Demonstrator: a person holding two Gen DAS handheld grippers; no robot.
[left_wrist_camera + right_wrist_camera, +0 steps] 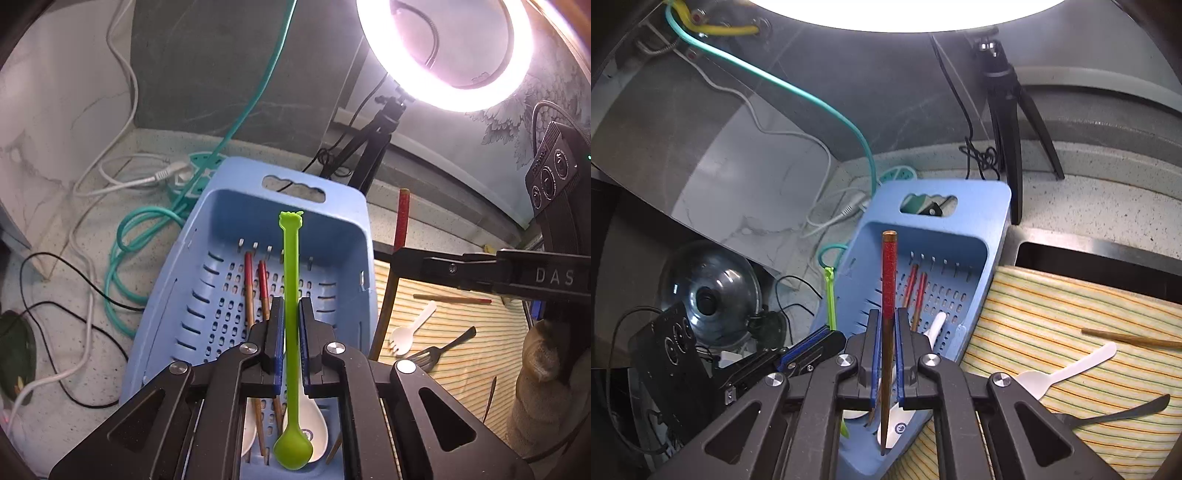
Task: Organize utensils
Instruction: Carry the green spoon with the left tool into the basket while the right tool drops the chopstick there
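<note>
Left gripper [291, 314]: jaws clamped on the green spoon [290, 295], gripped mid-handle, bowl end toward the camera, decorated tip pointing ahead. The blue basket [343, 236] lies directly below and ahead of this claw; two red-topped chopsticks [255, 288] and a white ceramic spoon [316, 439] already rest on its perforated floor.

Right gripper [886, 325]: jaws clamped on a red-handled chopstick [888, 273], thick end ahead, thin end trailing below the claw. The basket sits ahead and beneath it.

Still on the striped mat [1052, 295], to the right of the right claw: a white spork [1067, 371], a dark fork [1115, 411] and a brown chopstick [1134, 338].

Recommended procedure for the step in hand:
1. Lower each claw until the utensil is near the basket floor
2. Align it parallel with the chopsticks already inside
3. Release one claw at a time, since both converge on the same basket and could collide
</note>
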